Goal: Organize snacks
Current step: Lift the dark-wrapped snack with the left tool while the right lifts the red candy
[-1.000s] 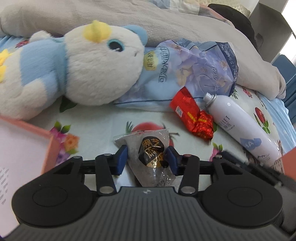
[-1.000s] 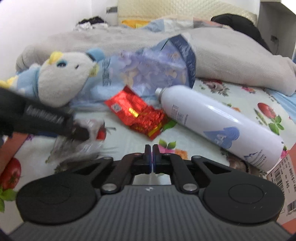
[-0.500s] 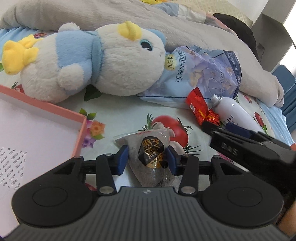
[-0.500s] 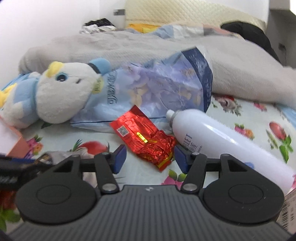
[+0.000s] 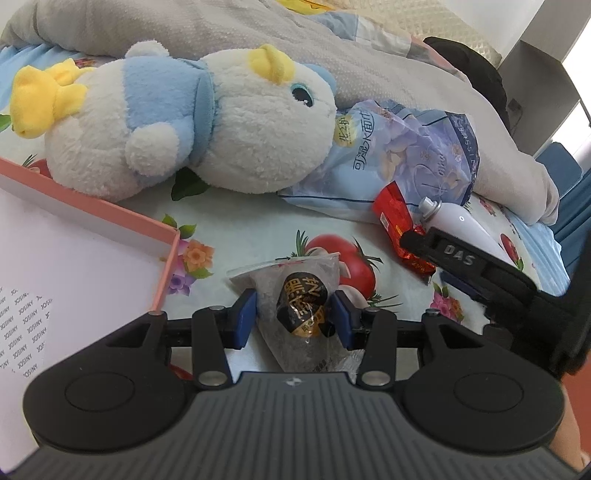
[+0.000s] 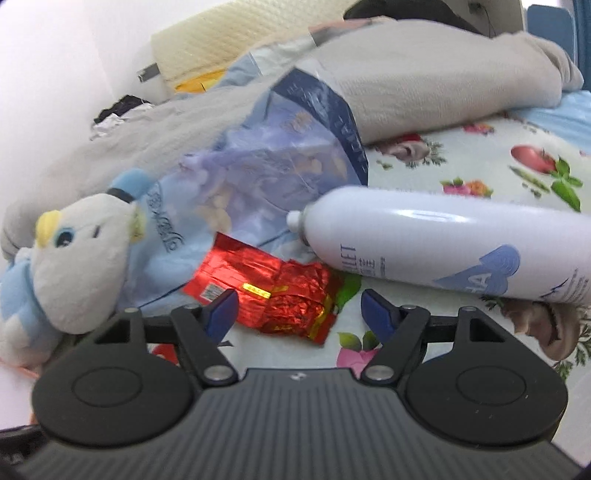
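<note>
My left gripper (image 5: 293, 317) is shut on a clear snack packet with a black and gold label (image 5: 301, 308), held above the flowered bedsheet. A pink-rimmed box (image 5: 168, 258) lies at the left. My right gripper (image 6: 297, 310) is open, its fingers on either side of a red foil snack packet (image 6: 273, 288) on the sheet, not closed on it. The red packet also shows in the left wrist view (image 5: 393, 214), partly behind the right gripper's finger (image 5: 454, 254). A large blue bag (image 6: 266, 177) lies behind it.
A white and blue plush toy (image 5: 207, 125) lies on the blue bag's left end. A white spray can (image 6: 454, 243) lies on its side right of the red packet. A grey blanket (image 5: 258, 33) runs along the back. The bed's edge is at the right.
My right gripper has opened and moved forward over the red foil packet. My left gripper has pulled back and left with the clear packet; more of the pink box shows.
</note>
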